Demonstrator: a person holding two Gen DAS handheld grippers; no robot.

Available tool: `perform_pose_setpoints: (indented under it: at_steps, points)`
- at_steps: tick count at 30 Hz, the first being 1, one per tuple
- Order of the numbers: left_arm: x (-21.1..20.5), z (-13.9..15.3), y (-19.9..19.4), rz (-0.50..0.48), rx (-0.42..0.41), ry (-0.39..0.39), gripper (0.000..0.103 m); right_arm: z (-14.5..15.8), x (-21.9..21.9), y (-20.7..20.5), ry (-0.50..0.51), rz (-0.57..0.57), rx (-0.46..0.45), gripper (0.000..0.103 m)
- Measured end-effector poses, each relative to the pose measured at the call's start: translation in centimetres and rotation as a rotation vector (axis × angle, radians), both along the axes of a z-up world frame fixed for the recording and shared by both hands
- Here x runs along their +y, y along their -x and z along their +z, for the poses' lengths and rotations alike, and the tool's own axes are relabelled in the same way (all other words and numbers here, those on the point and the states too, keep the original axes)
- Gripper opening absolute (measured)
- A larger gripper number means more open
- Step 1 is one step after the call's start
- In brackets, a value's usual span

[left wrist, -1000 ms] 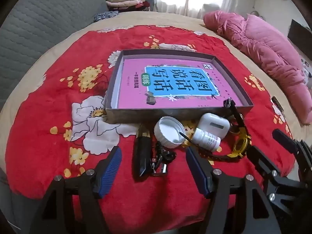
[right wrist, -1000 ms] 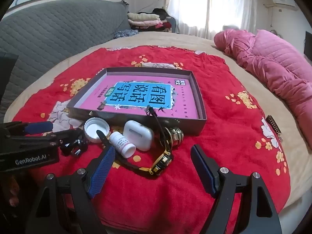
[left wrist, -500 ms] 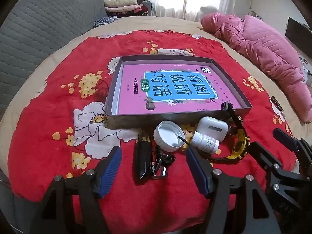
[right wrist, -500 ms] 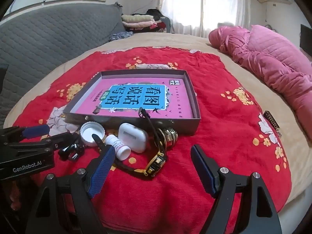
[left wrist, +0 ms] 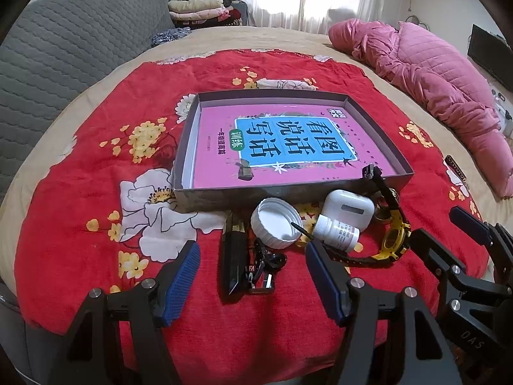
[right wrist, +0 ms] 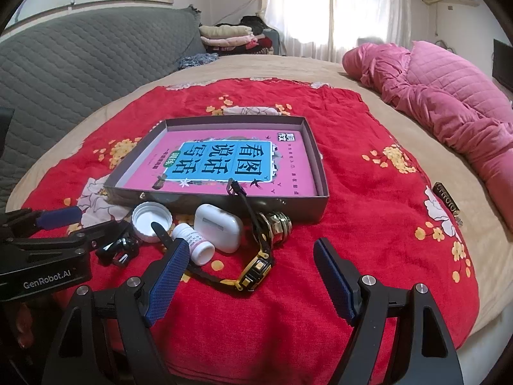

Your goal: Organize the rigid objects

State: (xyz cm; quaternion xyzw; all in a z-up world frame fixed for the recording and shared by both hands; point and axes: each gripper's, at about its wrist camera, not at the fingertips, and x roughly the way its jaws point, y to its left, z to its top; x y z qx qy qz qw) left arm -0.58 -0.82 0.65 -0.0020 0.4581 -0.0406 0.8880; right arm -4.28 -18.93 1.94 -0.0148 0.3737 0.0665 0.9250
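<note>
Both grippers, left gripper and right gripper, spread apart, empty. Ahead: white cap, earbud case, watch, then grey tray.

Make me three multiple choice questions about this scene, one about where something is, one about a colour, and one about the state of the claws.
1. Where does the pink book lie?
A. Inside the grey box
B. On the pink quilt
C. Under the watch

2. What colour is the watch case?
A. Green
B. Yellow and black
C. White

3. How do the two claws stand?
A. Both shut on the bottle
B. Left shut, right open
C. Both open and empty

Answers:
1. A, the box walls run round the book on all sides.
2. B, its case shows yellow and black on the red cloth.
3. C, the left claw and the right claw each show a wide gap between the blue pads, with nothing held.
</note>
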Motion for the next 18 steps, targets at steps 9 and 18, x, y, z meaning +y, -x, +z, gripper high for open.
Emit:
perform_pose_setpoints:
  at_steps: [9, 18]
  points:
    - [0.0, -0.04, 0.01, 0.0, 0.001, 0.001, 0.067, -0.01, -0.02, 0.01, -0.001, -0.001, 0.0, 0.081]
    - [-0.05, -0.05, 0.02, 0.0, 0.001, -0.003, 0.067, -0.02, -0.04, 0.03, 0.0, 0.0, -0.001, 0.081]
